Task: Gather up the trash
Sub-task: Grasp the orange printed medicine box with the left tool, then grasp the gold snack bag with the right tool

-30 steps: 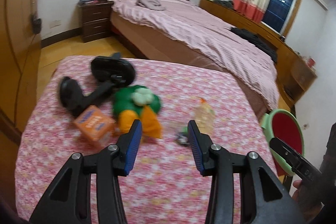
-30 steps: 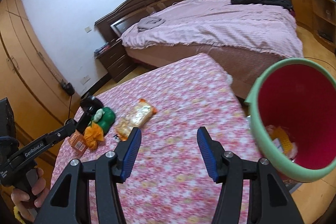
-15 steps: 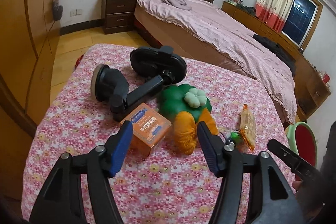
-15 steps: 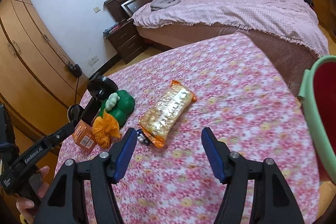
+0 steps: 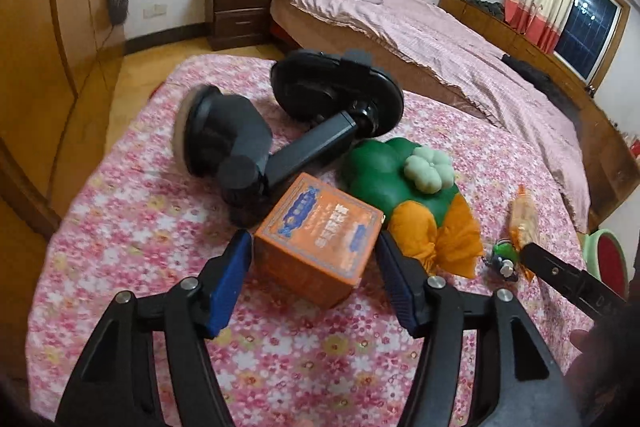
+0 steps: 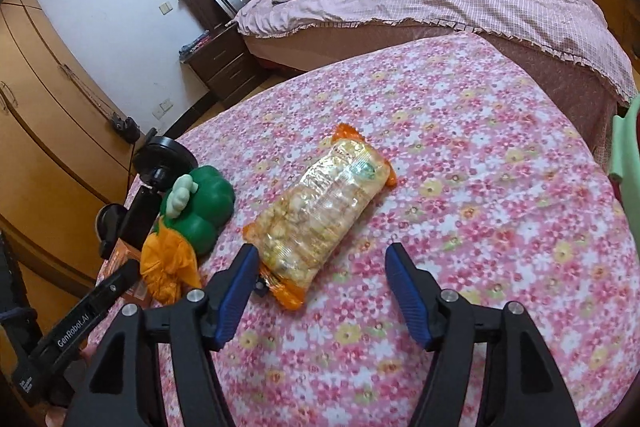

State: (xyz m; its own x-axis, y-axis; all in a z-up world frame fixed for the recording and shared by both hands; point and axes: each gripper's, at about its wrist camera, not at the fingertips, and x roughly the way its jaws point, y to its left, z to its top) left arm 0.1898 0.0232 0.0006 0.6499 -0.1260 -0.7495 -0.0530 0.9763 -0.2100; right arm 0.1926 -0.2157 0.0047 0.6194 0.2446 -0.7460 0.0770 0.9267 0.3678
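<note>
left gripper [image 5: 314, 261] apart, straddling the orange cardboard box [image 5: 318, 237]; right gripper [image 6: 320, 277] jaws opening beside the clear snack bag [image 6: 320, 211] on the floral desk [image 6: 480, 219].

I am seeing open flowered tablecloth [image 6: 460, 155] right of the snack bag [image 6: 320, 211]; on its left the green plush [image 6: 200, 205] and black suction holder [image 5: 280, 131] are crowding the orange box [image 5: 320, 239], and the bin rim [image 6: 624, 151] is blocking the far right edge
</note>
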